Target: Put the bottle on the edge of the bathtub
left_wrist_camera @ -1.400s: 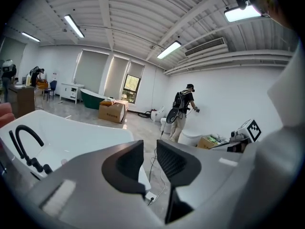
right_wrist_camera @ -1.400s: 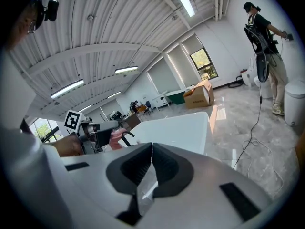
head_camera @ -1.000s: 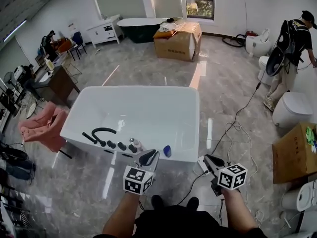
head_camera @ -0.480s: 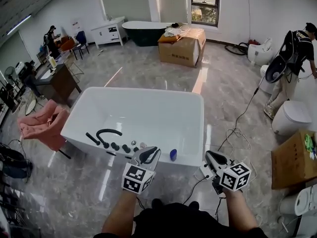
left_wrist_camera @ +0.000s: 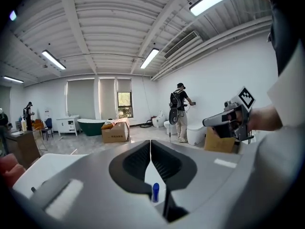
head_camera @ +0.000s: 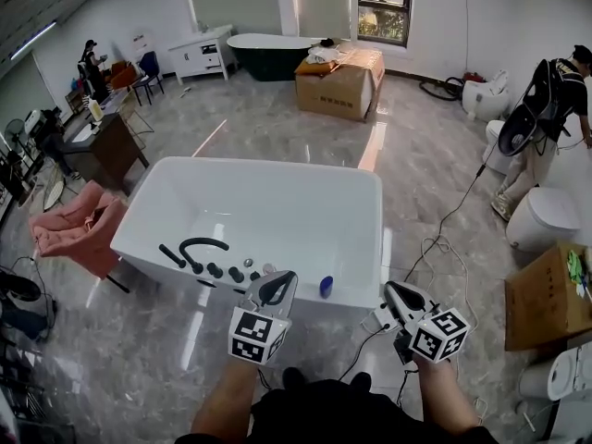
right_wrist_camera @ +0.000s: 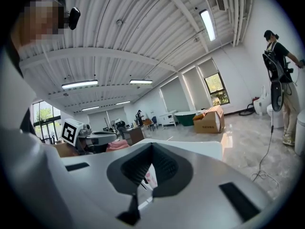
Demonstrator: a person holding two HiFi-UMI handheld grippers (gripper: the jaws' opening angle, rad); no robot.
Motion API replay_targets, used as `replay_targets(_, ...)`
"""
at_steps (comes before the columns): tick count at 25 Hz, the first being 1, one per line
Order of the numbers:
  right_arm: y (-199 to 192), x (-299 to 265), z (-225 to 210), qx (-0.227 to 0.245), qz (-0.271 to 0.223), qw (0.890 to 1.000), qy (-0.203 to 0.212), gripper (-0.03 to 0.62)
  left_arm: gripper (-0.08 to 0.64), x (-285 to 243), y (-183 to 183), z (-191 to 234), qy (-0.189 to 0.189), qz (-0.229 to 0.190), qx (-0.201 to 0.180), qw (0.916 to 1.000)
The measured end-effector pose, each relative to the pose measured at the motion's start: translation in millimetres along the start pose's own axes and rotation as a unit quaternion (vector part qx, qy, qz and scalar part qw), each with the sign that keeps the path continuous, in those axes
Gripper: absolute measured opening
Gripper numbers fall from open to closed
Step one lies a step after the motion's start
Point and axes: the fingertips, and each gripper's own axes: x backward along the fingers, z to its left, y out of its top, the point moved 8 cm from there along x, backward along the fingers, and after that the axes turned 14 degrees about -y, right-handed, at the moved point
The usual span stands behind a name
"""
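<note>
Showroom, glossy grey marble floor [head_camera: 277, 128]; white rectangular bathtub [head_camera: 374, 239] in middle. Small blue bottle [head_camera: 326, 287] upright on tub's near rim, right of black faucet fittings [head_camera: 199, 245], touched by neither gripper. Left gripper [head_camera: 280, 283] near bottle, at its left in head view; jaws just closed tip to tip, nothing between. Right gripper [head_camera: 393, 291] off tub's near right corner, over floor; jaws together, empty.

Left gripper [left_wrist_camera: 150, 149]: grey jaws have just closed, pads together, nothing between them. Small blue cylindrical bottle [left_wrist_camera: 155, 192] stands upright beyond, seen below the tips, on the glossy white bathtub's [left_wrist_camera: 33, 171] rim.
</note>
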Motion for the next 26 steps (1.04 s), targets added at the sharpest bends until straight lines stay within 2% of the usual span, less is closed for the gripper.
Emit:
replay_targets(8,-0.7,-2.5,1.2,0.003,0.005,1.0,0.004,0.011,0.016,-2.0,-6.2,5.5,-0.001,-0.013,0.043,0.999)
replay_targets(26,4.2,-1.8,-1.5,-0.006,0.006,1.0,0.015,0.011,0.015,3.4,-2.6,5.5,0.016,-0.021,0.073,0.997)
